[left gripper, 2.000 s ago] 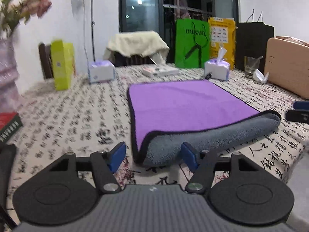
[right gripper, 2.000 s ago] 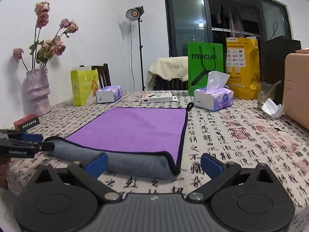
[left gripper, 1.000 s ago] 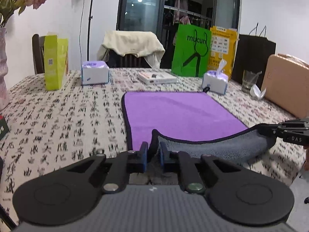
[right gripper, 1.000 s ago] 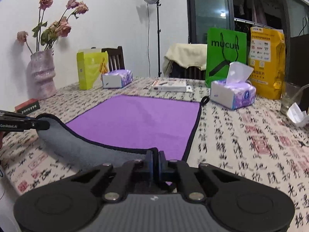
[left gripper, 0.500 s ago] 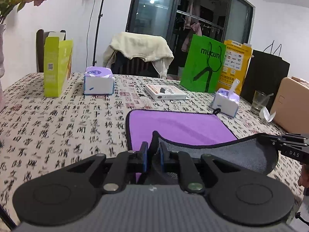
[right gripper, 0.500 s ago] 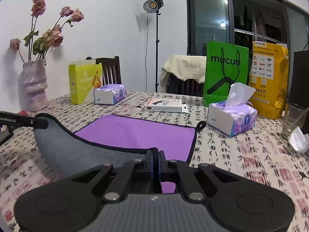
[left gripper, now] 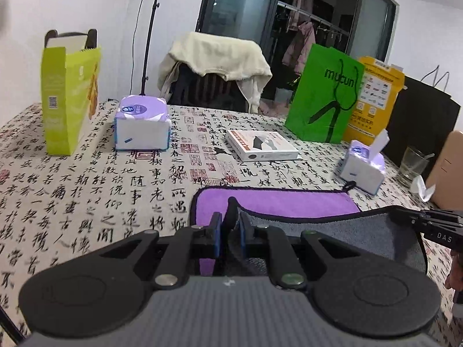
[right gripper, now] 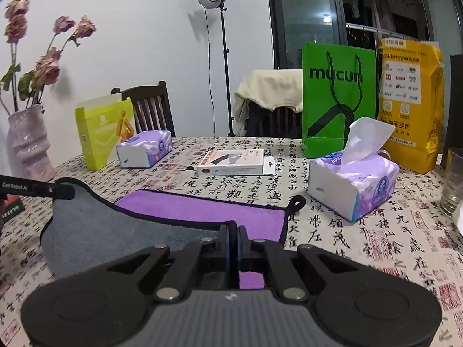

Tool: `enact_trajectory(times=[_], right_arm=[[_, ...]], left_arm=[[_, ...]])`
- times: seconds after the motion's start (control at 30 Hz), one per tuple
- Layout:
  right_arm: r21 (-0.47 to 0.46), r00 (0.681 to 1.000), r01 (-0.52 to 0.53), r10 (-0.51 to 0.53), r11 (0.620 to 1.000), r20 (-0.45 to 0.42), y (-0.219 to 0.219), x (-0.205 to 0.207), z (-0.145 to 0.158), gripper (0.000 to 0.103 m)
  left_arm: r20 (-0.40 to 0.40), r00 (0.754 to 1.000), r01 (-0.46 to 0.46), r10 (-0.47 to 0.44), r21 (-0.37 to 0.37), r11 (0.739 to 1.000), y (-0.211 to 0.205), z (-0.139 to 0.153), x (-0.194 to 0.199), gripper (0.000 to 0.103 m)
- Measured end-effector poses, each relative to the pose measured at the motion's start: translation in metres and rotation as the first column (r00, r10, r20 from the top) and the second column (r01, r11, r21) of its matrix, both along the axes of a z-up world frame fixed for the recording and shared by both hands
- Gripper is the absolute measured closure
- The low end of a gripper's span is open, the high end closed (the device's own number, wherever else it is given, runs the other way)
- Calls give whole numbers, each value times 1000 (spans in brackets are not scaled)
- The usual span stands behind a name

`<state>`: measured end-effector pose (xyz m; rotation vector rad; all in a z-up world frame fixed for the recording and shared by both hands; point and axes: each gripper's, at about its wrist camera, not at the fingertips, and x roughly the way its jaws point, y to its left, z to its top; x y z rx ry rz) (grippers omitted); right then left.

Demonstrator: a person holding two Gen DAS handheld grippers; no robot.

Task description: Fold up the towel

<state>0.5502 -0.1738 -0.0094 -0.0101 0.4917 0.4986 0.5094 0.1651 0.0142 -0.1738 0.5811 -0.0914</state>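
Note:
The towel [left gripper: 277, 202] is purple on top and grey underneath, edged in black, and lies on the patterned tablecloth. My left gripper [left gripper: 230, 231] is shut on its near left corner. My right gripper [right gripper: 233, 240] is shut on its near right corner. The held edge is lifted, and the grey underside [left gripper: 361, 231] hangs between the two grippers over the purple part. The far purple strip [right gripper: 202, 206] with its hanging loop [right gripper: 298, 202] rests on the table. The right gripper shows at the right of the left wrist view [left gripper: 431, 221]; the left gripper shows at the left of the right wrist view [right gripper: 37, 189].
Beyond the towel lie a flat white box [left gripper: 260, 144], a tissue box [left gripper: 141, 124], a tissue pack [right gripper: 350, 185], a yellow-green carton [left gripper: 69, 98], a green bag [right gripper: 338, 98] and a yellow bag [right gripper: 411, 101]. A glass [right gripper: 454, 182] stands right, a vase [right gripper: 26, 141] left.
Both grippers shut on the near corners of the towel, lifted the near edge and carried it toward the far edge. Less purple shows now than half a second ago.

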Motion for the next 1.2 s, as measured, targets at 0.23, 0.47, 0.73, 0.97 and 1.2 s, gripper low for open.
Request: enact_trajectory(times=[0.23, 0.47, 0.73, 0.97, 1.2], right_arm=[[36, 998, 16, -14, 999, -57, 0, 48, -5, 98], [43, 996, 32, -28, 999, -89, 6, 89, -13, 98], [20, 990, 76, -73, 997, -119, 10, 116, -28, 98], [53, 980, 154, -146, 987, -132, 0, 118, -28, 43], [68, 983, 152, -143, 986, -112, -7, 101, -6, 26]], left_arm=[[-43, 999, -16, 16, -5, 1000, 6, -7, 43, 90], [-84, 996, -29, 28, -12, 1000, 9, -20, 83, 90], [-106, 992, -72, 71, -7, 997, 13, -33, 108, 70], [-102, 992, -71, 70, -6, 997, 24, -26, 97, 38], [-92, 994, -54, 57, 38, 998, 21, -8, 74, 33]])
